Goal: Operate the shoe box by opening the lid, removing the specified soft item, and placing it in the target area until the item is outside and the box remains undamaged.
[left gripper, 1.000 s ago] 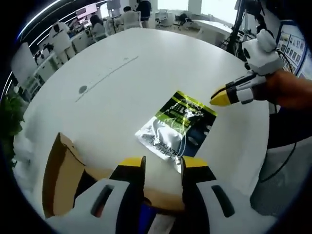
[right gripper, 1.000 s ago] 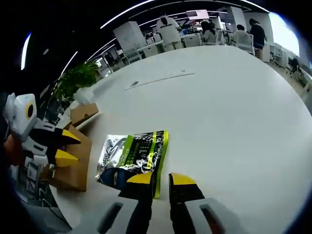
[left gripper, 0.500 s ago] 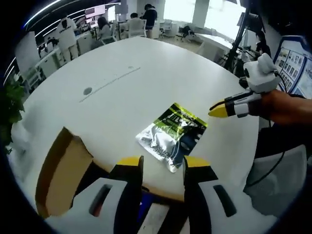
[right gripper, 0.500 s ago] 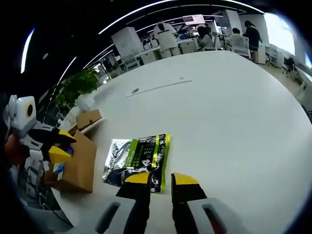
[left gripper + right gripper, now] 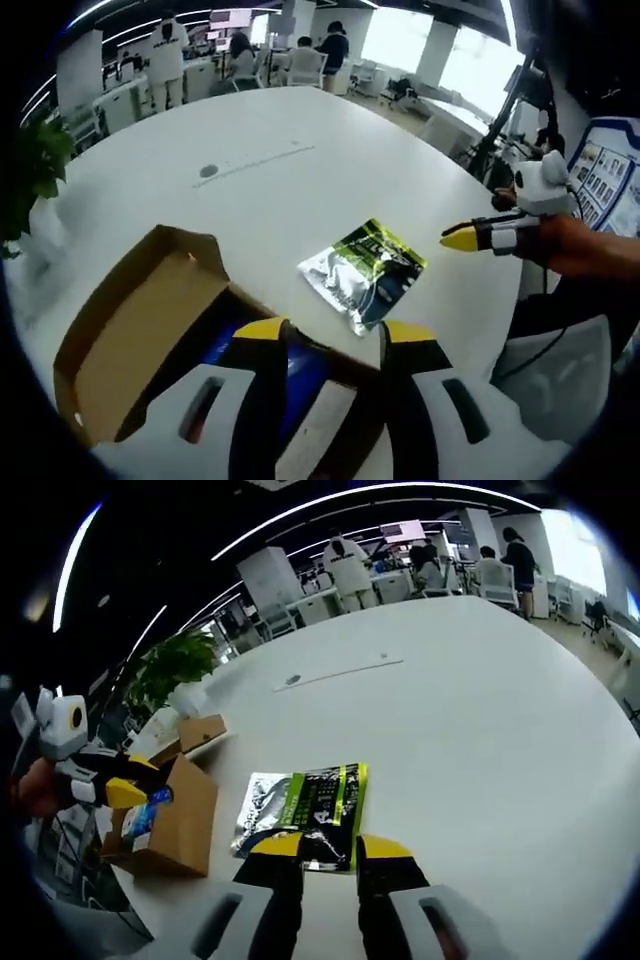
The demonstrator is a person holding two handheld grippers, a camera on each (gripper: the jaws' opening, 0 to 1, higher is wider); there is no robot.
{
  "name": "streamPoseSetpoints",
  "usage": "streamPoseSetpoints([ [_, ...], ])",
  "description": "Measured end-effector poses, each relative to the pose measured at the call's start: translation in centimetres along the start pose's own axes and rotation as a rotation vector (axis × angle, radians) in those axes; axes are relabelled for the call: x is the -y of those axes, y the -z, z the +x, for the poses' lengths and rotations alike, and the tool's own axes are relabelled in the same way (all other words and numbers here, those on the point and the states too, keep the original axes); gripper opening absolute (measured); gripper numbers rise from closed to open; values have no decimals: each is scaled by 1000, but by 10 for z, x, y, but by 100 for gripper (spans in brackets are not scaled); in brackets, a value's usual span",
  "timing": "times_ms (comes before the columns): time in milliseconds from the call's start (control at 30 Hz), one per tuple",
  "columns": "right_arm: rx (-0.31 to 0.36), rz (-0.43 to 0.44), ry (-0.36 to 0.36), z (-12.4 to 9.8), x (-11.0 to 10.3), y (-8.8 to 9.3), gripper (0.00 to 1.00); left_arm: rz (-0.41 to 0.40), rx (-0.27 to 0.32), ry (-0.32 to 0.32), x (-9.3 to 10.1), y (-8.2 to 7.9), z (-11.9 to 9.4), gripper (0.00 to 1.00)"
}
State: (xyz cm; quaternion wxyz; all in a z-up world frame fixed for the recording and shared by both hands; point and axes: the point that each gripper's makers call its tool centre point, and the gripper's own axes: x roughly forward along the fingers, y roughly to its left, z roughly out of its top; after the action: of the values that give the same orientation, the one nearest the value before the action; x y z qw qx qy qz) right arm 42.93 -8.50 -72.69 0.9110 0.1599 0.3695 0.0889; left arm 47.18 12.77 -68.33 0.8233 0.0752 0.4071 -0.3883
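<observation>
The cardboard shoe box [image 5: 120, 340] stands open at the table's near edge, its lid flap folded up, with something blue [image 5: 300, 372] inside. My left gripper [image 5: 336, 334] hangs open just above the box, nothing between its jaws; it also shows as the left gripper [image 5: 128, 779] over the box [image 5: 188, 818]. A soft green and silver pouch [image 5: 365, 271] lies flat on the white table outside the box. My right gripper [image 5: 331, 848] is open with a narrow gap, empty, just short of the pouch [image 5: 308, 802]. The right gripper [image 5: 466, 238] comes in from the right, held by a hand.
The round white table [image 5: 250, 190] stretches far beyond the pouch. A second small cardboard box [image 5: 200, 730] and a potted plant [image 5: 172, 660] stand at the table's left side. People and office desks [image 5: 420, 565] are in the background.
Both cameras have pulled back and risen. The left gripper now sits over the box, whose inside shows. The right jaws have spread a little. The pouch has stayed on the table.
</observation>
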Motion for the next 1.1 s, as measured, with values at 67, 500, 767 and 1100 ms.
streamPoseSetpoints([
  [67,8,2,-7,-2,-3,0,17,-13,8,1,-3,3,-5,36],
  [500,34,-12,-43,-13,-19,2,19,-21,50,16,-17,9,-36,39],
  [767,54,-31,-70,-20,-33,-2,21,-50,84,23,-27,14,-55,40],
  [1100,60,-67,-122,-20,-57,0,23,-93,121,12,-41,31,-76,40],
])
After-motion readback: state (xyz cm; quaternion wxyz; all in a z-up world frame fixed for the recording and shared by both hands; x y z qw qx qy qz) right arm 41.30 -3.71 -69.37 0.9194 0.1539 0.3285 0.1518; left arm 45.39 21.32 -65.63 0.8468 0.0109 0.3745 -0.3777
